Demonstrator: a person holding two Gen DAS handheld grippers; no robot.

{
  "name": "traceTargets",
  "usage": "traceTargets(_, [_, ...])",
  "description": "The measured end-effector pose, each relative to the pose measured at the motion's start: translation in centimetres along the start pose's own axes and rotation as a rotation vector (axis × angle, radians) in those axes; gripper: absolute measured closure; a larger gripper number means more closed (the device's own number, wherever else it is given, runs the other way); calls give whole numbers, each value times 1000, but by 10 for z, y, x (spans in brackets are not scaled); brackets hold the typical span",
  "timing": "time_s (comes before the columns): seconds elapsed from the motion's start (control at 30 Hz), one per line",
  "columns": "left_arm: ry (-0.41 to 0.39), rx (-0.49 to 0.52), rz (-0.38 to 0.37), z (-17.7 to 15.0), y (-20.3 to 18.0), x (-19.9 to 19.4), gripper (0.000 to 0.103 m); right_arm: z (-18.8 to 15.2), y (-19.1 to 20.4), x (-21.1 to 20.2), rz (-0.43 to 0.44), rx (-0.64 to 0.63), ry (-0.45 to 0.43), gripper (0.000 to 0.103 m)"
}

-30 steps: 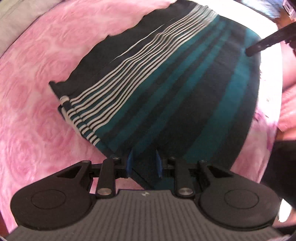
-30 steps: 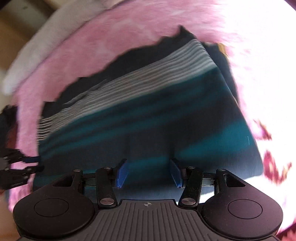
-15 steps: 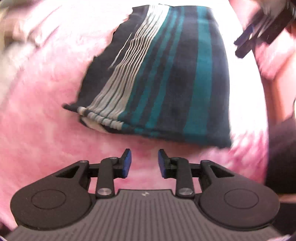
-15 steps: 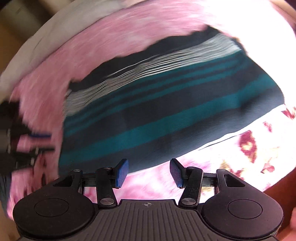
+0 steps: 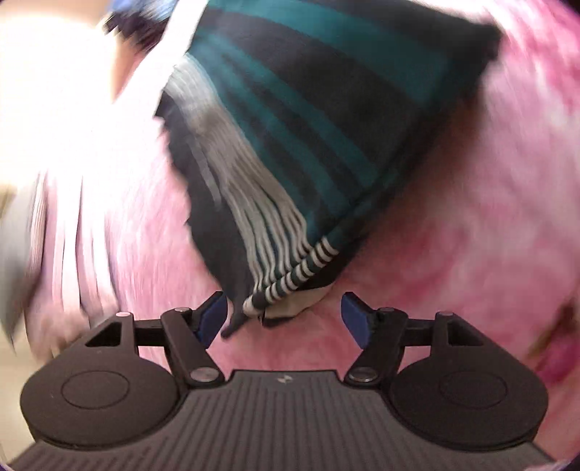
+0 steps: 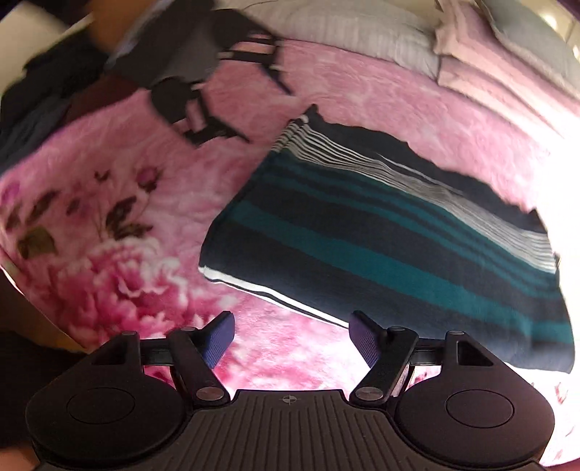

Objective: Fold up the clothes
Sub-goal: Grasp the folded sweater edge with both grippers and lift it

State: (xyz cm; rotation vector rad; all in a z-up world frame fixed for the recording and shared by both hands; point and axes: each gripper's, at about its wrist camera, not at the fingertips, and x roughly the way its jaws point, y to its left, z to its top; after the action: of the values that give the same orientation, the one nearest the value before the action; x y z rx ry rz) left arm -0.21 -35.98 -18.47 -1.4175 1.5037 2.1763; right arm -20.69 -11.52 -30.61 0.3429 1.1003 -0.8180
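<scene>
A folded garment [image 5: 319, 119] with dark, teal and white stripes lies flat on a pink floral blanket [image 5: 471, 232]. In the left wrist view its white-striped corner reaches down to just in front of my left gripper [image 5: 284, 319], which stands open with nothing between its blue pads. In the right wrist view the same garment [image 6: 391, 239] fills the middle and right. My right gripper [image 6: 291, 337] is open just off the garment's near edge, holding nothing. The left gripper [image 6: 203, 90] shows blurred beyond the garment's far left corner.
Grey and pale pink pillows [image 6: 362, 32] lie along the far side of the bed. Dark clothing of a person [image 6: 40, 90] shows at the upper left of the right wrist view. Bright light washes out the blanket's right side [image 6: 565, 152].
Both grippers have drawn back off the garment and swung around it. The left gripper's jaws opened wider and now face the white-striped corner. The garment stays folded.
</scene>
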Motion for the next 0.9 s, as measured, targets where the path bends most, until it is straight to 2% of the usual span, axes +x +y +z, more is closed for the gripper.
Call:
traceTargets(0.1, [-50,170,16,-10,-10,21,37,-2,22,13,-53,-72,10,30])
traceTargets(0.17, [-93,236,34,-17,-15,27,35,-3,34,22,-95,-115,20,30])
traceTargets(0.33, [-178,328,82,-35,-18,35,35,0,55,42,-186,-203,16,30])
traceTargets(0.4, [-164,318,111,-40,-14,40,37,2,62,50,-222,-232,10,30])
traceTargets(0.43, [-152,304,123,-41,-11,43,42,4,64,53,-240,-239,2,30])
traceTargets(0.53, [-152,259,101,-42,-5,51,49,9,71,64,-276,-274,-9,30])
traceTargets(0.6, [-170,284,97,-41,-7,51,56,13,73,72,-284,-295,-6,30])
traceTargets(0.67, [-180,297,83,-39,-8,53,74,16,73,76,-279,-300,-10,30])
traceTargets(0.73, [-179,273,76,-38,-7,52,82,17,70,76,-269,-291,-19,31])
traceTargets(0.77, [-178,252,71,-37,-5,50,85,18,67,76,-261,-277,-24,33])
traceTargets(0.8, [-175,220,71,-35,0,49,85,19,63,74,-247,-247,-25,56])
traceTargets(0.83, [-175,204,70,-34,5,45,86,21,57,70,-233,-209,-26,70])
traceTargets(0.9, [-173,174,67,-31,14,36,87,27,44,59,-208,-133,-33,85])
